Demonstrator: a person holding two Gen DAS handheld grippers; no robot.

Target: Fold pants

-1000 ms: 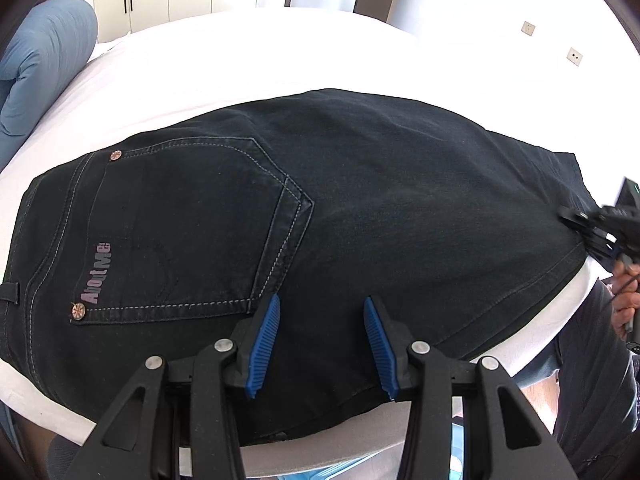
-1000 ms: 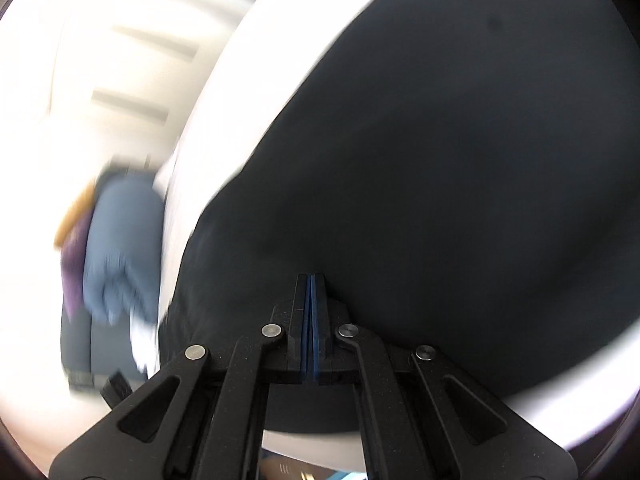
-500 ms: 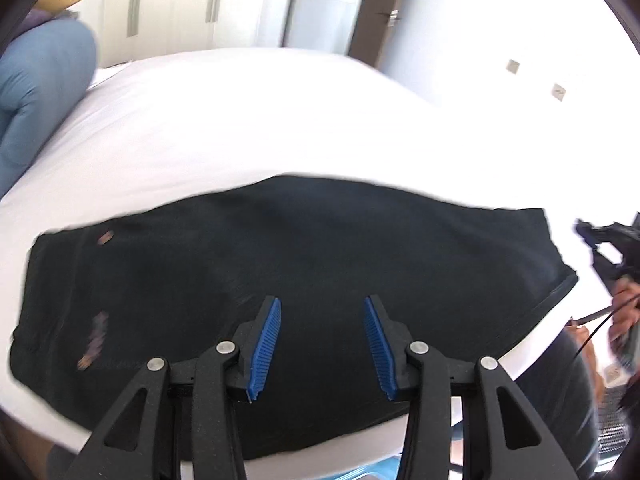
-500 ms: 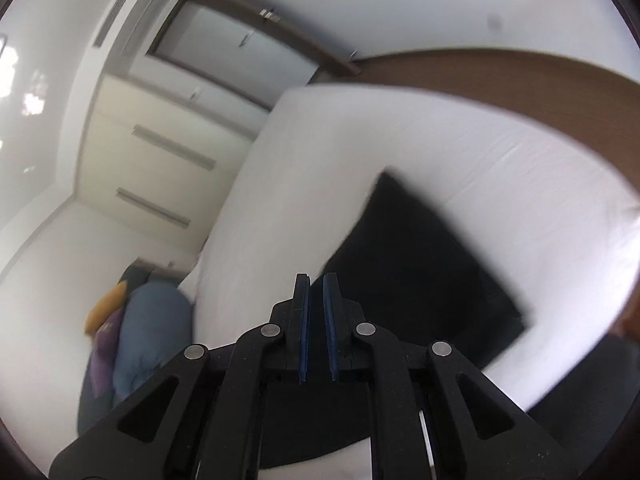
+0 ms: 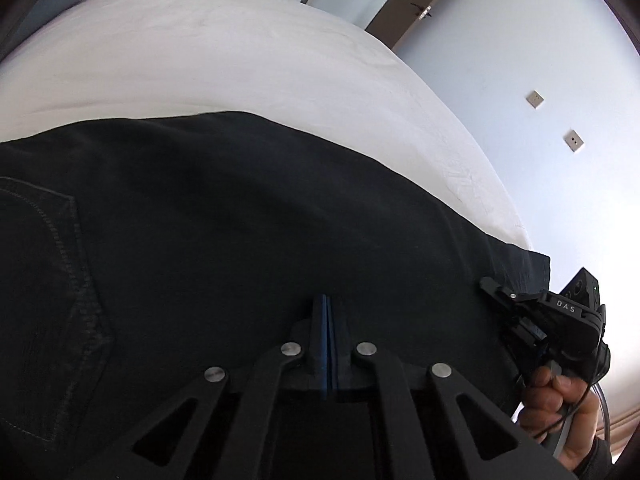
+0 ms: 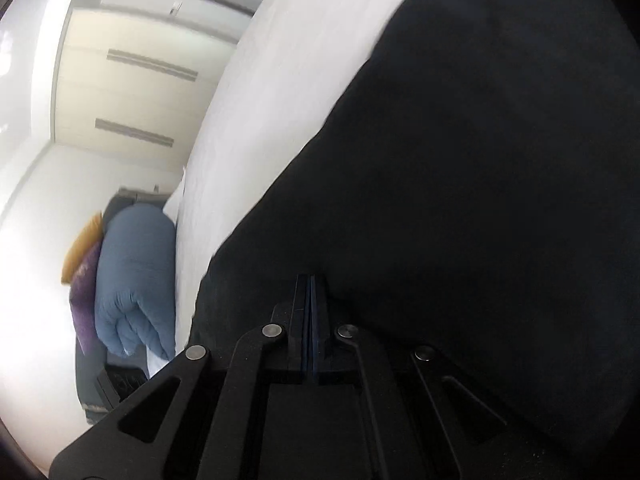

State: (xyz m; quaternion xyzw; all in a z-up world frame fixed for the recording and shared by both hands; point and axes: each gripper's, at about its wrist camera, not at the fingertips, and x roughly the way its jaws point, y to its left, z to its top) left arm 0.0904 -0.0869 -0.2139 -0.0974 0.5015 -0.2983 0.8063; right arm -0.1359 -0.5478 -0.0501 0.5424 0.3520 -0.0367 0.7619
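Left wrist view shows the black pants (image 5: 248, 240) spread on the white bed (image 5: 224, 56), the left gripper (image 5: 327, 304) pinched on their near edge. The right gripper (image 6: 311, 284) likewise pinches the fabric beside a blue pillow (image 6: 136, 280).

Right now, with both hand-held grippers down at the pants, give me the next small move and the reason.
Probably lift both together and carry the near edge across. The left hand-held gripper and right hand-held gripper look shut at the near edge of the black pants, which lie flat on the white bed.
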